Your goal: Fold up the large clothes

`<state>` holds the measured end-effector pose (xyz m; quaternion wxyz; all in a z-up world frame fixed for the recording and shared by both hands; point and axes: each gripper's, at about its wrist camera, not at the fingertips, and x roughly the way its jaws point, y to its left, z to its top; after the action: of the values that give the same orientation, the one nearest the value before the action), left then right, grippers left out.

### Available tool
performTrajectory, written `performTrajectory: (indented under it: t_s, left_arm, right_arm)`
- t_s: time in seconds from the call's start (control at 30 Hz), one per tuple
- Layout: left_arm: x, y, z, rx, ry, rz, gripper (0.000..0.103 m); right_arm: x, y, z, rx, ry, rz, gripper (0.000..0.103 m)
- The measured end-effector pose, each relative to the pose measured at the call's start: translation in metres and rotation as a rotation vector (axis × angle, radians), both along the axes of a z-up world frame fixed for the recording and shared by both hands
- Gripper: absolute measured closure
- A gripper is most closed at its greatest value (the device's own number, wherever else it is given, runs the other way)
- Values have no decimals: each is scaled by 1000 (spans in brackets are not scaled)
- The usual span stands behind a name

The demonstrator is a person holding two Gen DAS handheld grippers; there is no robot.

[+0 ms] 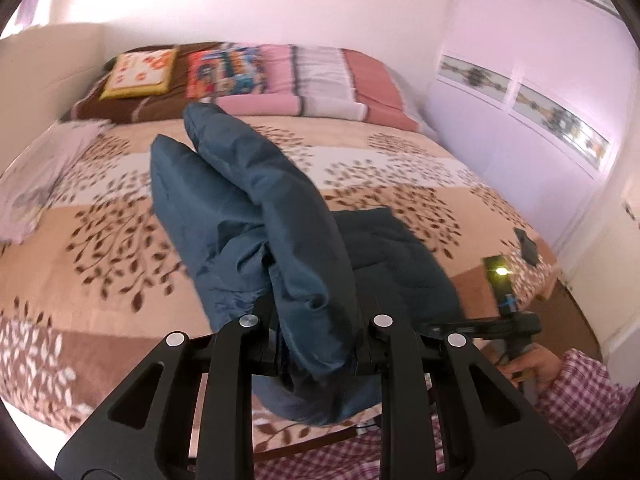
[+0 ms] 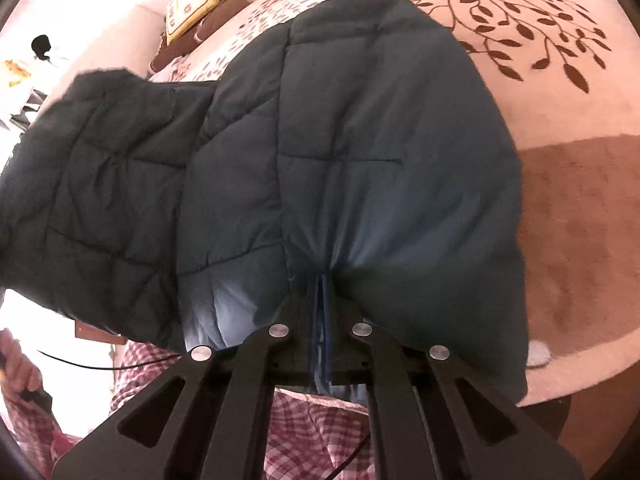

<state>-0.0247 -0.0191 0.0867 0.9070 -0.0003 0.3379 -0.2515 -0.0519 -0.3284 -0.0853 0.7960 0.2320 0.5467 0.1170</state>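
Observation:
A dark teal quilted puffer jacket [image 2: 340,128] lies partly on the bed and partly lifted at the near edge. In the left wrist view a thick fold of the jacket [image 1: 256,200] rises up between my fingers. My left gripper [image 1: 316,344] is shut on that fold. My right gripper [image 2: 322,320] is shut on the jacket's near edge, where the fabric puckers between the jaws. The right gripper also shows in the left wrist view [image 1: 508,320], at the bed's right near corner, held by a hand.
The bed [image 1: 100,240] has a beige blanket with brown leaf print. Pillows [image 1: 140,72] and folded blankets [image 1: 320,76] lie at the head. A lilac cloth [image 1: 36,184] lies at the left edge. A small dark object [image 1: 528,246] sits near the right edge. Wardrobe doors [image 1: 540,80] stand to the right.

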Motion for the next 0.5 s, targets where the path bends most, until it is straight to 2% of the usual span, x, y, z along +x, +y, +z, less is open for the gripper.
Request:
performTrajectory:
  t_s: [0.17,0.27,0.5]
  left_arm:
    - [-6,-54,1,27,-11,-131,82]
    - [-6,-85,-7,14,23,-210,82]
    - [-4,-150,-51,41,101,-351,82]
  right_arm:
    - [2,-3,-5,40,2,-1,99]
    - [-2,-5,-9,54,1,-3,99]
    - [-6,-18,-20,110,12,-35,103]
